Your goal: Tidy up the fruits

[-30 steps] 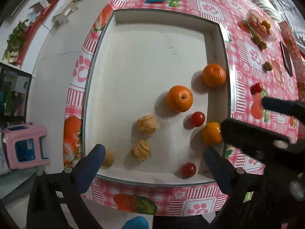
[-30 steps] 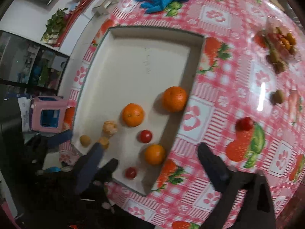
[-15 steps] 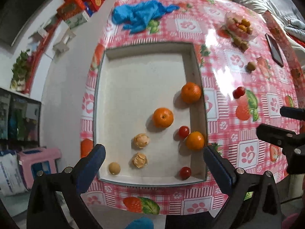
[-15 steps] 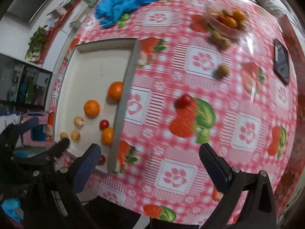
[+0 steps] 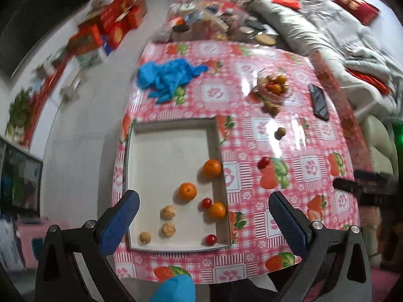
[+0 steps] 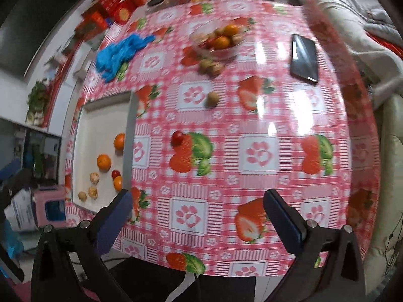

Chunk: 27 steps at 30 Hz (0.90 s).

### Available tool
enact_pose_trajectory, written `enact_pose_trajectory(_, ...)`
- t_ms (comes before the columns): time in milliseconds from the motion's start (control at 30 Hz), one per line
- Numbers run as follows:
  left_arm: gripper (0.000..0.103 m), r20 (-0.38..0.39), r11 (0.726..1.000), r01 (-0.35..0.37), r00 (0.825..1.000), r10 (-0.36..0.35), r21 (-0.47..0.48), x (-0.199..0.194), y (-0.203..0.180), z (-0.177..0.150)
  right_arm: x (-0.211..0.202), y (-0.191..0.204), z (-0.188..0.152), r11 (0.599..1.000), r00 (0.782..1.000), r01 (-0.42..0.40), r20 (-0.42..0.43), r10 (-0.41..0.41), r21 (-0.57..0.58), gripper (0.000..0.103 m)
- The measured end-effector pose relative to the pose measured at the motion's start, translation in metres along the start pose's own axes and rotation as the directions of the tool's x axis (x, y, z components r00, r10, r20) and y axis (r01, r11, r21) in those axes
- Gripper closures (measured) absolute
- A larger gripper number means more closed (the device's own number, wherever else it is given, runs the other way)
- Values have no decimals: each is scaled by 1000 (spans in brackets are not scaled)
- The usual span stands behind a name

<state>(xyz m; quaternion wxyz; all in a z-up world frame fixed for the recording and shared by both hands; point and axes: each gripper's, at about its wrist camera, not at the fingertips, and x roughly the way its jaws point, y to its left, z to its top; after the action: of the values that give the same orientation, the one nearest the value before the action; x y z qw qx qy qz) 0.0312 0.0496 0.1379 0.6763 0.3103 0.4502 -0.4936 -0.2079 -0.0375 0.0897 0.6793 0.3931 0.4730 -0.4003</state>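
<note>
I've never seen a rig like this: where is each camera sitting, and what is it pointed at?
Left wrist: on the left gripper, above the near table edge, looking down at the white tray; its own open blue fingers show.
Right wrist: on the right gripper, facing the tablecloth and fruit bowl; open fingers show.
Both share the tray, loose cherry tomato and blue cloth.

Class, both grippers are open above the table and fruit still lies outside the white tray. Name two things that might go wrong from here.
1. The small red cherry tomato lying loose on the glossy pink checked tablecloth may roll away when nudged by the open right gripper.
2. The black phone lies near the clear bowl of fruit; a reach there might knock it.
</note>
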Motion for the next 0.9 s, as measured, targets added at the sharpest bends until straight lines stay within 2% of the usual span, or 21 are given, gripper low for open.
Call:
enact_pose_trajectory(100,0,48,997,-8,999,5,72,-14,-15,-2,-5,-10,-1,1000,1000,0,7,0,27,0)
enact_pose_trajectory(167,0,25,994,32,999,-35,106,-15,-25,-2,-6,-15,-2,999,1000,-8,3,8,47,0)
enact_pose_trajectory(267,0,-51,991,71,997,-65,113,-5,-41,-2,-6,-22,-3,997,1000,-12,-2,12,71,0)
enact_pose_trajectory(367,0,-120,988,51,992,-33,147,7,-62,-9,-3,-31,-1,994,1000,0,-21,2,108,0)
enact_pose_trajectory(500,0,-117,976,-3,993,29,218,7,-79,-11,7,-49,-1,981,997,-5,-74,20,194,0)
enact_pose_trajectory(633,0,-133,974,-29,989,60,226,11,-80,-6,19,-74,-7,945,989,-49,-114,91,324,0)
enact_pose_trajectory(700,0,-163,971,-65,981,104,229,20,-79,-4,26,-87,-10,919,984,-61,-130,120,390,0)
enact_pose_trajectory(800,0,-190,976,-77,975,117,203,30,-72,0,33,-104,-15,876,976,-76,-144,163,476,0)
enact_pose_trajectory(900,0,-203,981,-70,973,107,181,34,-68,3,34,-114,-17,853,974,-77,-143,174,516,0)
